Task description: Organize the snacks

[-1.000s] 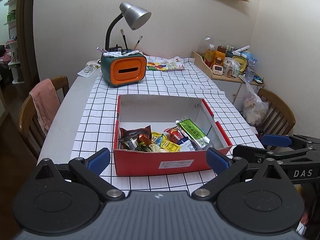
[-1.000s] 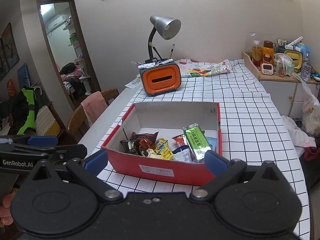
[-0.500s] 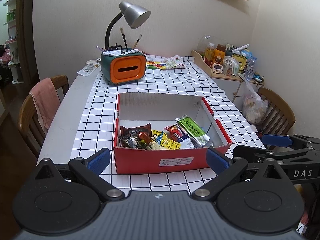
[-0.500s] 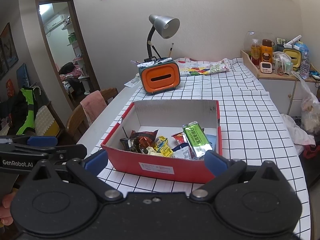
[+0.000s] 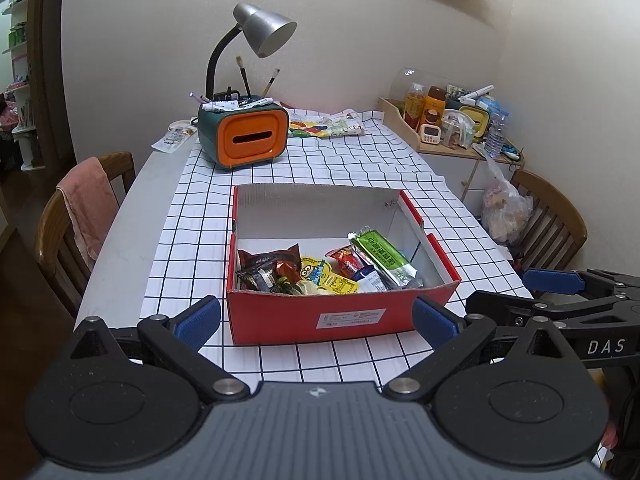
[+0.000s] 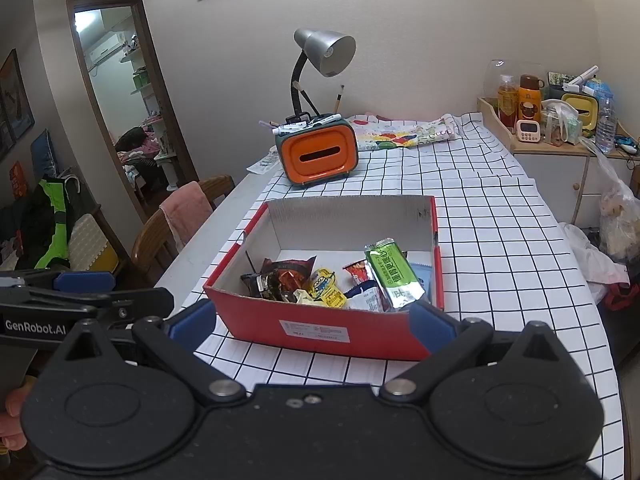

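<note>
Snacks (image 5: 326, 270) heaped together in the near half of the red box (image 5: 320, 320), a green packet (image 5: 382, 256) leaning up against the right wall, a dark wrapper (image 5: 268, 266) at the left, a yellow cartoon pouch (image 5: 320, 276) between them. Far half of the box bare. Left hand-held gripper (image 5: 316, 316) spread wide and holding nothing, poised just short of the box's near wall; right hand-held gripper (image 6: 312, 320) likewise wide apart and unloaded, short of the same wall and a little to its right. Fits either a pile about to be sorted or one just gathered in, so hard to call the stage. For any pick from that heap: better to come down over the near wall rather than through it, take the green packet by its free upper end, close gently on crinkly foil, keep the other gripper ready against the box to stop sliding on cloth. Box on a white black-grid cloth (image 5: 360, 172) over the desk (image 5: 140, 216), likely slippery. Beyond the box, an orange-faced holder (image 5: 250, 138) with pens and a grey lamp (image 5: 264, 28); left of the box, a wooden chair (image 5: 52, 236) with pink cloth; right of it, a cluttered cabinet (image 5: 452, 120) and another chair.
</note>
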Action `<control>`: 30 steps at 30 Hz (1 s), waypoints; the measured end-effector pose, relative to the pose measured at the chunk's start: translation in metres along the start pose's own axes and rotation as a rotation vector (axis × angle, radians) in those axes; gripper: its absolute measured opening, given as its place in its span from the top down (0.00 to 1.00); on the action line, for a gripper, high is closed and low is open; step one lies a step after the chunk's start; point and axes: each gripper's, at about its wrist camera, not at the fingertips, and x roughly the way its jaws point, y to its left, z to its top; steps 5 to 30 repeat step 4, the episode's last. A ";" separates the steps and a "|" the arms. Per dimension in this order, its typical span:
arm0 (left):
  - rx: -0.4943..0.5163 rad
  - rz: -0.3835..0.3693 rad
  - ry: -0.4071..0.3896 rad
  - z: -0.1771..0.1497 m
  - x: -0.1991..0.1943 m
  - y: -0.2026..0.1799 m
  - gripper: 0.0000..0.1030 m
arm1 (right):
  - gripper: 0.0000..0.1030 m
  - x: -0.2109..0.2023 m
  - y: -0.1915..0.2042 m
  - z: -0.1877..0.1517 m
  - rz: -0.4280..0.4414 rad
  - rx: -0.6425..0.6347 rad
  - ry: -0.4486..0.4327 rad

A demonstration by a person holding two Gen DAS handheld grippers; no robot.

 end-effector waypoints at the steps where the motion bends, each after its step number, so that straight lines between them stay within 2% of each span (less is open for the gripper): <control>1: 0.000 -0.003 0.002 -0.001 -0.001 0.000 0.00 | 0.00 -0.001 0.001 -0.001 -0.002 0.001 0.000; 30: -0.004 -0.012 0.010 -0.004 -0.003 0.000 0.00 | 0.00 -0.005 0.002 -0.005 -0.007 0.016 0.005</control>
